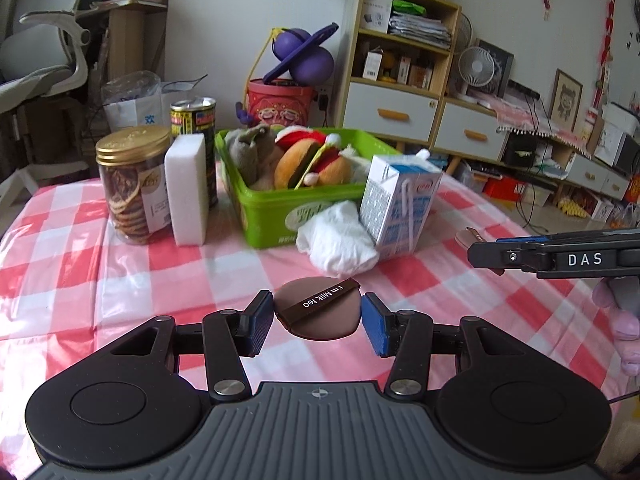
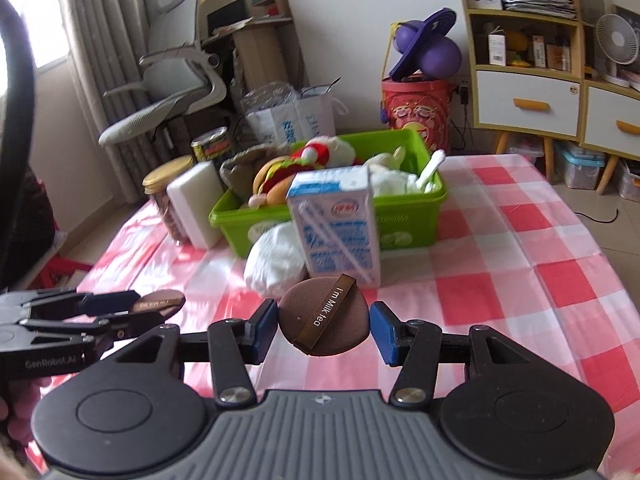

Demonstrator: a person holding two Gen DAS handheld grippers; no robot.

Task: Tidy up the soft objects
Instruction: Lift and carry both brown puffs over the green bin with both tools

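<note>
My left gripper (image 1: 318, 320) is shut on a round brown powder puff (image 1: 316, 312) with a black "I'm Milk tea" ribbon, held above the checked tablecloth. My right gripper (image 2: 324, 330) is shut on a matching brown puff (image 2: 324, 322) with a brown ribbon. Each gripper shows from the side in the other view: the right gripper (image 1: 480, 250) with its puff's edge (image 1: 466, 236), and the left gripper (image 2: 132, 308) with its puff (image 2: 162, 304). Beyond both stands a green bin (image 1: 272, 216) (image 2: 404, 216) holding plush toys, among them a burger plush (image 1: 298, 164). A white soft cloth bundle (image 1: 340, 236) (image 2: 276, 258) lies against the bin's front.
A blue-and-white milk carton (image 1: 400, 208) (image 2: 340, 224) stands beside the white bundle in front of the bin. Left of the bin are a cookie jar (image 1: 130, 184), a white foam block (image 1: 188, 188) and a tin can (image 1: 196, 114). A gloved hand (image 1: 620, 320) holds the right gripper.
</note>
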